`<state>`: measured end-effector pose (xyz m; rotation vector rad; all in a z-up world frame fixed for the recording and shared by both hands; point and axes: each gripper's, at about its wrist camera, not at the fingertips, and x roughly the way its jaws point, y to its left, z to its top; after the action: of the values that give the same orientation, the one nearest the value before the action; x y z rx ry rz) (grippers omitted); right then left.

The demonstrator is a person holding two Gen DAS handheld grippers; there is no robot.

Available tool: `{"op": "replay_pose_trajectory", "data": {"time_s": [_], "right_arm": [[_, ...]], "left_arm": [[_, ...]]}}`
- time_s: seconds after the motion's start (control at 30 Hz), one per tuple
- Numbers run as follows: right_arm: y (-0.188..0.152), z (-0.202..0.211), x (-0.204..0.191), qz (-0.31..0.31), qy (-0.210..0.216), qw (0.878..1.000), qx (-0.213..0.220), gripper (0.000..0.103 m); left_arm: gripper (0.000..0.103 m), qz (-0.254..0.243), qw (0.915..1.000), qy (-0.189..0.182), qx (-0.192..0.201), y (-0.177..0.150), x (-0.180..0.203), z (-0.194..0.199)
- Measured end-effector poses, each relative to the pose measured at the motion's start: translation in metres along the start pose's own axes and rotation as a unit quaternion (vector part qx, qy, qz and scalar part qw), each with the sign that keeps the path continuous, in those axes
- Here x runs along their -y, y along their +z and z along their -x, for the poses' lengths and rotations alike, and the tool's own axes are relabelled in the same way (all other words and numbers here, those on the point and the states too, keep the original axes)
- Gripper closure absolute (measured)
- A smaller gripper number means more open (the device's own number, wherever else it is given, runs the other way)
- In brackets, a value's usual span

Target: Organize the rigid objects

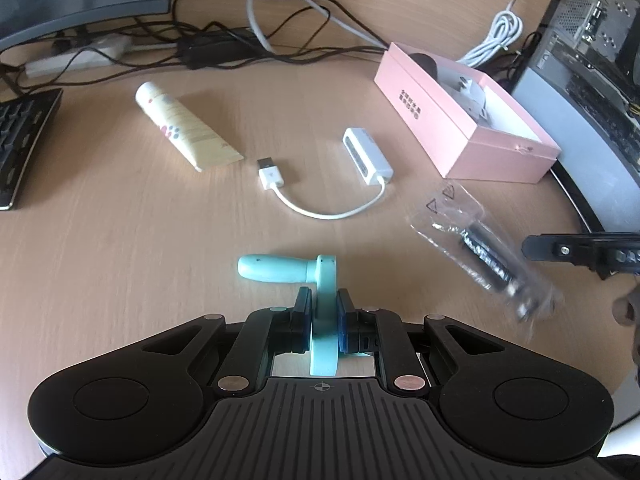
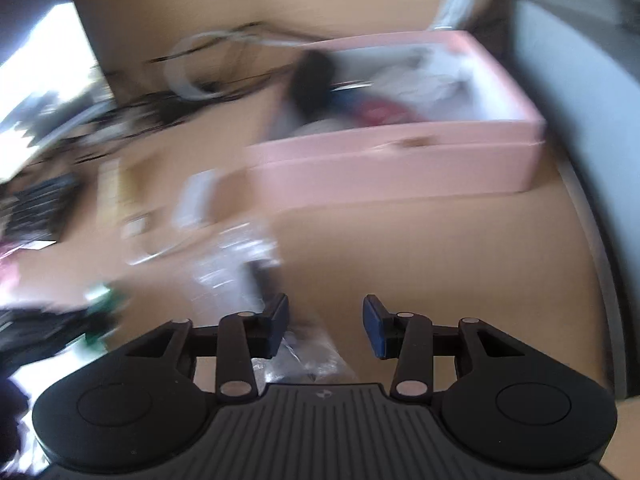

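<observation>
My left gripper (image 1: 324, 305) is shut on a mint-green crank-shaped handle (image 1: 276, 269); its pads clamp the flat arm while the grip sticks out to the left just above the wooden desk (image 1: 120, 264). A clear plastic bag (image 1: 486, 254) with a black item inside lies at the right, blurred. In the right wrist view, which is heavily blurred, this bag (image 2: 236, 264) runs past the left finger. My right gripper (image 2: 325, 325) stands open with bare desk showing in the gap between its pads. An open pink box (image 1: 460, 128) (image 2: 400, 160) holds several items.
A cream tube (image 1: 184, 128) and a white USB adapter (image 1: 366, 156) with its short cable lie mid-desk. A keyboard (image 1: 20, 140) sits at the left, tangled cables (image 1: 224, 44) run along the back, and a computer case (image 1: 592, 60) stands at the right beside the box.
</observation>
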<state>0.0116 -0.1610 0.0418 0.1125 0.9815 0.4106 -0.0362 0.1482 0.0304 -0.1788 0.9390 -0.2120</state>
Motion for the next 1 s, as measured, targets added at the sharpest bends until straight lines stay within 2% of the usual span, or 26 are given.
{"op": "replay_pose_trajectory", "data": {"time_s": [0.1, 0.2, 0.27, 0.37, 0.4, 0.47, 0.53, 0.6, 0.73, 0.87, 0.97, 1.0], "right_arm": [[-0.006, 0.012, -0.02, 0.023, 0.005, 0.999, 0.022, 0.055], [-0.007, 0.013, -0.041, 0.068, 0.018, 0.997, 0.043, 0.037], [-0.009, 0.004, -0.054, 0.1, 0.016, 0.994, 0.039, 0.037], [-0.011, -0.022, -0.06, 0.118, -0.015, 0.993, 0.022, 0.037], [-0.011, -0.03, -0.058, 0.114, -0.022, 0.993, 0.01, 0.038], [-0.013, -0.033, -0.062, 0.119, -0.028, 0.992, 0.015, 0.047], [-0.015, -0.032, -0.068, 0.138, -0.026, 0.99, 0.006, 0.072], [-0.017, -0.028, -0.071, 0.154, -0.039, 0.987, 0.002, 0.079], [-0.017, -0.01, -0.064, 0.126, -0.053, 0.991, -0.01, 0.084], [-0.014, 0.022, -0.044, 0.108, -0.054, 0.992, 0.021, 0.085], [-0.015, 0.046, -0.023, 0.102, -0.037, 0.993, 0.044, 0.085], [-0.015, 0.052, -0.015, 0.101, -0.031, 0.993, 0.049, 0.085]], "left_arm": [[0.088, -0.004, 1.0, 0.0, 0.0, -0.001, 0.002, 0.0], [0.088, -0.011, 0.9999, 0.0, 0.0, -0.002, 0.003, -0.001], [0.087, -0.012, 0.9999, -0.001, -0.001, -0.002, 0.003, 0.0], [0.088, -0.015, 0.9999, 0.001, -0.001, -0.003, 0.004, 0.0], [0.088, -0.015, 0.9999, 0.001, -0.001, -0.003, 0.004, 0.0], [0.088, -0.015, 0.9999, 0.0, -0.001, -0.002, 0.005, 0.0], [0.088, -0.018, 0.9998, -0.003, -0.002, -0.002, 0.006, -0.001], [0.088, -0.023, 0.9997, -0.01, -0.004, -0.003, 0.012, -0.001], [0.089, -0.052, 0.9972, -0.052, 0.01, -0.011, 0.033, 0.003], [0.089, -0.072, 0.9949, -0.068, 0.016, -0.014, 0.068, 0.003], [0.089, -0.091, 0.9925, -0.071, 0.039, -0.01, 0.097, 0.006], [0.094, -0.093, 0.992, -0.071, 0.048, -0.008, 0.105, 0.005]]}}
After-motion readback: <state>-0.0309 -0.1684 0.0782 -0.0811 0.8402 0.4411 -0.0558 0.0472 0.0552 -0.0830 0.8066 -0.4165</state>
